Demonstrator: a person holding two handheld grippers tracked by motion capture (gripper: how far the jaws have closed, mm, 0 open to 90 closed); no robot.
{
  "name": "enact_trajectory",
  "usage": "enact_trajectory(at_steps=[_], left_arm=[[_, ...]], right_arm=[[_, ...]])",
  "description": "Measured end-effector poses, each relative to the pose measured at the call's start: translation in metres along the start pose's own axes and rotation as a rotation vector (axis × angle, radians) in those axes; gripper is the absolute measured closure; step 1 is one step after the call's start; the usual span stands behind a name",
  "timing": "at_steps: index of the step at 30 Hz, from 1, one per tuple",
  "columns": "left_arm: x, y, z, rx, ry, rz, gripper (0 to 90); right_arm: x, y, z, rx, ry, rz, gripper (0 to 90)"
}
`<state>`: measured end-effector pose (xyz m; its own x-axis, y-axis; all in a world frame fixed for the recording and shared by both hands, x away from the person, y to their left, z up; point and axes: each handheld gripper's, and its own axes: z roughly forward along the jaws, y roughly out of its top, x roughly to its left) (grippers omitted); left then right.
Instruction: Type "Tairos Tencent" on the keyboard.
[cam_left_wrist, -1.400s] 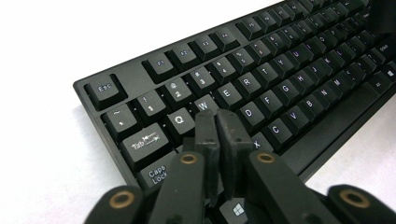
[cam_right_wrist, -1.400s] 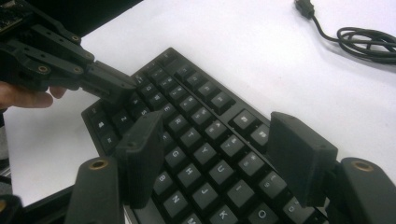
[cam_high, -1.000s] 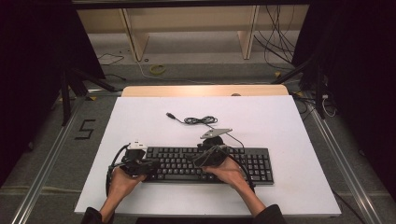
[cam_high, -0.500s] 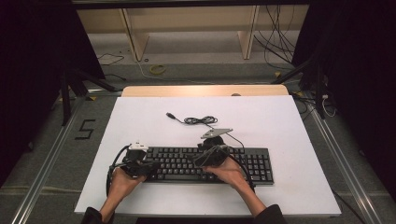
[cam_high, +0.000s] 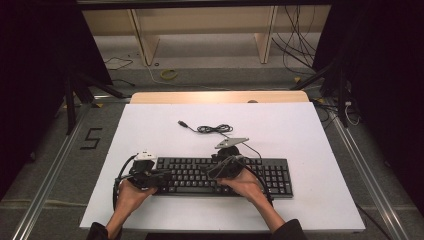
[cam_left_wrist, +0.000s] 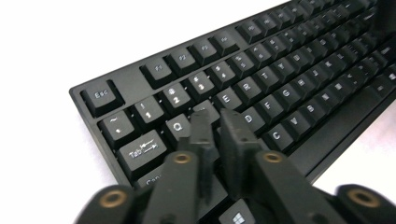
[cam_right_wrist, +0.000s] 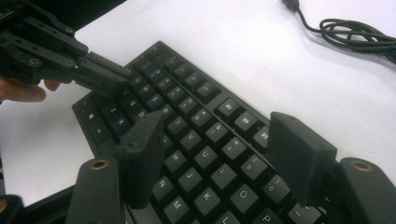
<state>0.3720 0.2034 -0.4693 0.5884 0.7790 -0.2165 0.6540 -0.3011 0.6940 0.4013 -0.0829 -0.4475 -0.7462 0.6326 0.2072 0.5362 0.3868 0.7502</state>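
Both my claws hover over the flat black plastic keyboard (cam_high: 220, 176), whose long axis runs across the white bench (cam_high: 310, 130). My left claw (cam_left_wrist: 219, 128), nearly pressed together and just opening with nothing between, points at the Q-W keys; my right claw (cam_right_wrist: 219, 154) stands spread over the middle keys.

1. The keyboard (cam_high: 222, 176) is black and full-size, with white-lettered keys and a number pad at its right end.
2. It lies flat on the white table (cam_high: 310, 135), near the person's edge, long side across.
3. Its black cable (cam_high: 215, 129) runs back, loosely coiled, plug lying free.
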Motion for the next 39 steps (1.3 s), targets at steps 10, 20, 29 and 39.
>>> enact_trajectory(at_steps=[10,20,29,39], left_arm=[[-0.0005,0.0021,-0.0041,-0.050,-0.034,-0.021,61.4],[-0.0011,0.0045,-0.0075,-0.081,-0.035,-0.037,48.3],[-0.0028,0.0063,-0.0078,-0.085,-0.037,-0.047,40.8],[-0.0037,0.0077,-0.0094,-0.099,-0.043,-0.049,37.5]], right_arm=[[-0.0007,0.0001,-0.0005,-0.002,0.001,0.001,38.8],[-0.0013,-0.0005,0.0004,0.008,-0.004,0.000,41.5],[-0.0006,-0.0013,0.0043,0.023,-0.013,0.004,50.6],[-0.0012,-0.0037,0.0077,0.043,-0.019,-0.005,68.4]])
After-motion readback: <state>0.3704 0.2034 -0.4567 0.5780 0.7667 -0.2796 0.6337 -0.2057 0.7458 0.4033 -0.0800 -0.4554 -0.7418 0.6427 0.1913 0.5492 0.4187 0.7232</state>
